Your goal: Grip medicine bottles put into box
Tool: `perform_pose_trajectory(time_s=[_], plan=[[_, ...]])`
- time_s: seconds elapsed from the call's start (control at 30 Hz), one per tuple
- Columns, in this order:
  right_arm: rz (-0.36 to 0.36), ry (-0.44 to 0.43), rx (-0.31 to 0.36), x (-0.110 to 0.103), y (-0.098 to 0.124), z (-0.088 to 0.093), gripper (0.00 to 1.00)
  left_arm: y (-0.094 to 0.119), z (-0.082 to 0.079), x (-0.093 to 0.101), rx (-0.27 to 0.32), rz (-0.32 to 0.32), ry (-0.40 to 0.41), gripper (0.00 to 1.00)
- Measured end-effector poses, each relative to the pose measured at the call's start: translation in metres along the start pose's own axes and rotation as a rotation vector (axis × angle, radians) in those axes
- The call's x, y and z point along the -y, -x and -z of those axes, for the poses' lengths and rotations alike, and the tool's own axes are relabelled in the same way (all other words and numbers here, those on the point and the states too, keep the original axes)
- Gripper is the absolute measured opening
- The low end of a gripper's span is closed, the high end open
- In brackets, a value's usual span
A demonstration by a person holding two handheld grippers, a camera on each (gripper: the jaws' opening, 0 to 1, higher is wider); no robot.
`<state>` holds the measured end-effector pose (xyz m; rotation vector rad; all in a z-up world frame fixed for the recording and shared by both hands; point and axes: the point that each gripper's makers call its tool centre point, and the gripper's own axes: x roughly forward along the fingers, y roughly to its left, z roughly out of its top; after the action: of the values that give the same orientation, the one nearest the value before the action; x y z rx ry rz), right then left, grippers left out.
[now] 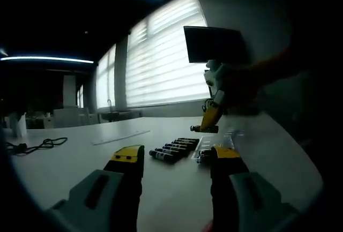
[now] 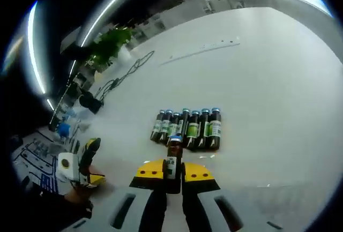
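Broad white tabletop spans most of the right gripper view and the lower half of the left gripper view. Room dim. Wall of windows with pale horizontal blinds at upper centre of the left gripper view; long ceiling strip lights at left and top. Dark rectangular monitor upper right of centre. Green leafy plant in the upper left of the right gripper view. Black cable snakes across the table below it.

No box can be made out for certain.

Row of six small dark glass medicine bottles with blue caps lies side by side at centre of the right gripper view, touching one another; same row sits at centre of the left gripper view.

Right gripper, yellow-tipped, bottom centre: jaws narrow, clamped on one more dark bottle with a white label, just below the row.

Left gripper, bottom of its view: jaws spread wide, nothing between them.
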<state>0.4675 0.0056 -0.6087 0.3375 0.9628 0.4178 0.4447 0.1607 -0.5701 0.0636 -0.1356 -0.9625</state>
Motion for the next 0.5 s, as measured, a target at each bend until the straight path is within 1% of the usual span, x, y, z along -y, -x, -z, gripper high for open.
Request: perform_pose_trajectory(time_s=[0.1, 0.2, 0.4, 0.5], plan=[[-0.013, 0.009, -0.02, -0.005, -0.004, 0.008, 0.07, 0.0, 0.0, -0.001, 0.002, -0.004, 0.002, 0.42], [0.0, 0.031, -0.037, -0.002, -0.008, 0.017, 0.07, 0.0, 0.0, -0.001, 0.001, -0.004, 0.0, 0.42], [-0.012, 0.017, -0.062, -0.002, -0.013, 0.034, 0.07, 0.0, 0.0, -0.002, 0.0, -0.007, 0.001, 0.42], [-0.016, 0.019, -0.075, -0.002, -0.015, 0.039, 0.07, 0.0, 0.0, -0.001, -0.001, -0.005, 0.002, 0.42]])
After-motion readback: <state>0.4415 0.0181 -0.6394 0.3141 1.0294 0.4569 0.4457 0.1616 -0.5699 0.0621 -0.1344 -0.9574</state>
